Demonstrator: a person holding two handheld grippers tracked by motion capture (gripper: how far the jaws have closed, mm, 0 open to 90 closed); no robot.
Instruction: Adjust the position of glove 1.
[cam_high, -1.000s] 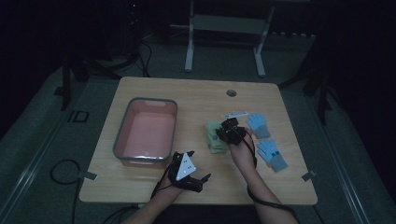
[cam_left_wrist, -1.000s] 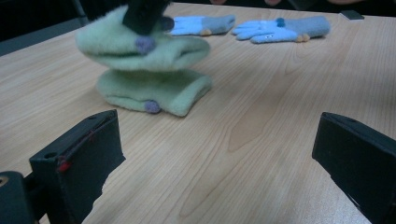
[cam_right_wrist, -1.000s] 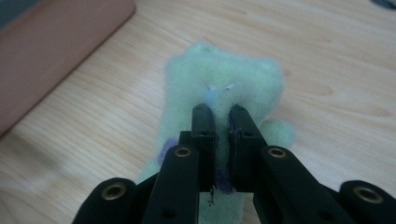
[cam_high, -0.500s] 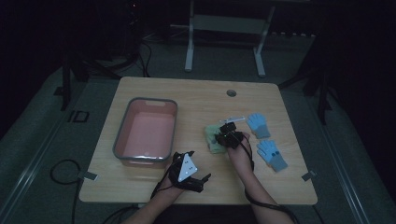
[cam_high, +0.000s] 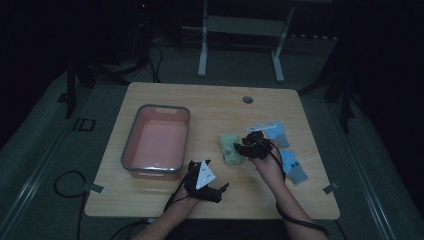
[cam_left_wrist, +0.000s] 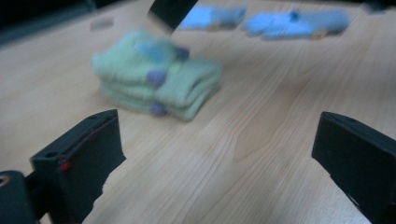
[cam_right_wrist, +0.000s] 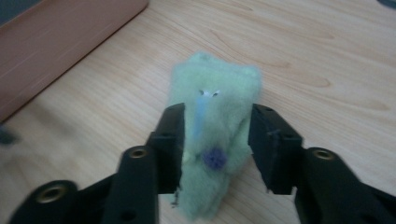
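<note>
The room is dark, with a grey carpeted floor (cam_high: 45, 165) and a white metal frame (cam_high: 240, 40) standing beyond the far edge of the wooden counter (cam_high: 210, 107). A dark cable (cam_high: 67, 182) loops on the floor at the near left corner. The counter top is light wood grain with a round cable hole (cam_high: 247, 99) near its far edge.

On the left half of the counter sits a grey-rimmed rectangular tub (cam_high: 131, 145) with a pink inside. Right of it, near the middle, lies a folded pair of pale green socks (cam_high: 229, 147) with small purple dots. Farther right lie blue socks (cam_high: 295, 167), one pair close to the near right side and another (cam_high: 277, 132) just behind the right hand (cam_high: 267, 162).

The right tongs (cam_high: 248, 145) reach from the right over the green socks. In the right gripper view the two black jaws stand on either side of the green socks (cam_right_wrist: 212, 135), pressing in on the fabric, so the tongs are closed on the socks.

The left tongs (cam_high: 205, 182) rest at the near edge of the counter, just in front of the tub, apart from the socks. In the left gripper view their jaws stand wide with bare wood between them; the green socks (cam_left_wrist: 159, 77) lie ahead, the blue socks (cam_left_wrist: 299, 21) beyond them.
</note>
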